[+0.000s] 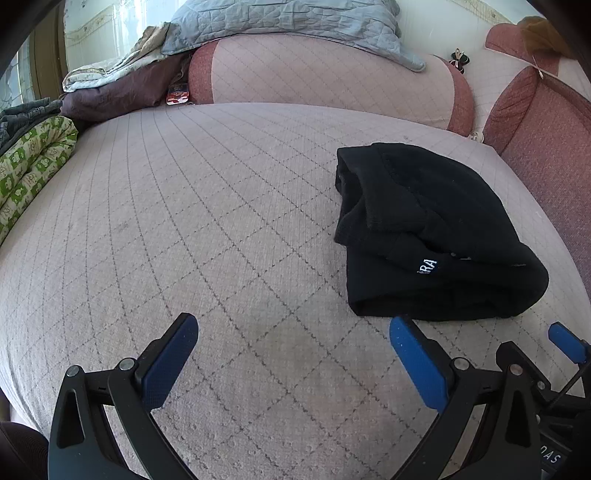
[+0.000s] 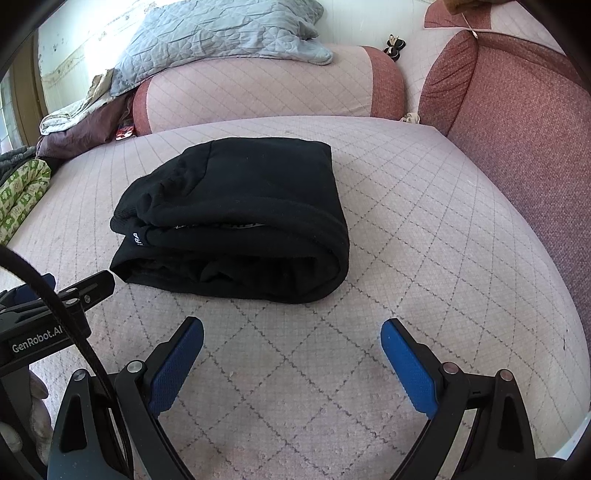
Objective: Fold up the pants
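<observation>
Pants (image 2: 236, 221) sit folded into a thick black bundle on the pink quilted bed (image 2: 424, 229), a small white-lettered tag showing at the bundle's left front corner. Left gripper (image 1: 293, 343) hovers low over bare bedding, blue pads spread wide, nothing between them; from its camera the pants (image 1: 428, 236) lie ahead and off to the right, just beyond the right-hand fingertip. Right gripper (image 2: 291, 341) is wide open too and holding nothing, with the bundle squarely ahead of it, near but apart from the pads. Over at the left edge of the right wrist view, part of the other tool pokes in beside the bundle's corner. Behind the pants, a pink bolster with red ends (image 2: 266, 92) lies across the bed, a pale blue quilted pillow (image 2: 221, 33) resting on top. Green patterned bedding (image 1: 33, 158) bunches at the far left.
</observation>
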`<action>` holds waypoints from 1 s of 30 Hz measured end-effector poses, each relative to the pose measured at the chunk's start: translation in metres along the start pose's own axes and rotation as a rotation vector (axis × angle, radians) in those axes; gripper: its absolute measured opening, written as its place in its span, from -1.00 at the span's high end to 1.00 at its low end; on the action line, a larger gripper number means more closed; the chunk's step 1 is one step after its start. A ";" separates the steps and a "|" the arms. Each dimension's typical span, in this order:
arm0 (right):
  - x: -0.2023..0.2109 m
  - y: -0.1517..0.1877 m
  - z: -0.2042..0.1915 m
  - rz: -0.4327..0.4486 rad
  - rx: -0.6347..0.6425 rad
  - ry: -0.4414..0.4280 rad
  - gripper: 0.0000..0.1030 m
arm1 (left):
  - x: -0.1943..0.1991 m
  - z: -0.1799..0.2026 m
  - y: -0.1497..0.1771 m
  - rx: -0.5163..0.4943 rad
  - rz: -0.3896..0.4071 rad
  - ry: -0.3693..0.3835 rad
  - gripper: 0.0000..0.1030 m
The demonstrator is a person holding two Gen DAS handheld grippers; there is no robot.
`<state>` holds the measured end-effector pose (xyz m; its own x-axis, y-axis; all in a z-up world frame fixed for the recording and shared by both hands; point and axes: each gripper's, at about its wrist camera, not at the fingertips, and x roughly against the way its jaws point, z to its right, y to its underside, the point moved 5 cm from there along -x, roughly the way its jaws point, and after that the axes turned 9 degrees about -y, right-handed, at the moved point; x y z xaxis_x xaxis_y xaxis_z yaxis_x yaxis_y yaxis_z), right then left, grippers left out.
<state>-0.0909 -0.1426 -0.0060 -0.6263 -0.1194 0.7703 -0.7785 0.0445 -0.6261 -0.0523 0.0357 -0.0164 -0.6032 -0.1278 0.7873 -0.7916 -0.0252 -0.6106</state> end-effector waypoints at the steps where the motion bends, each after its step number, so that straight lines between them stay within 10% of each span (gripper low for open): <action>1: 0.000 0.000 0.000 0.001 0.001 0.001 -0.93 | 0.000 0.000 0.000 -0.001 -0.001 0.000 -1.00; 30: -0.004 0.001 0.001 -0.003 0.011 0.013 -0.93 | 0.000 0.005 0.003 -0.023 0.001 -0.009 -1.00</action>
<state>-0.0895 -0.1430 -0.0099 -0.6244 -0.1069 0.7738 -0.7800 0.0329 -0.6249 -0.0548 0.0312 -0.0186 -0.6034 -0.1365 0.7856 -0.7929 -0.0022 -0.6094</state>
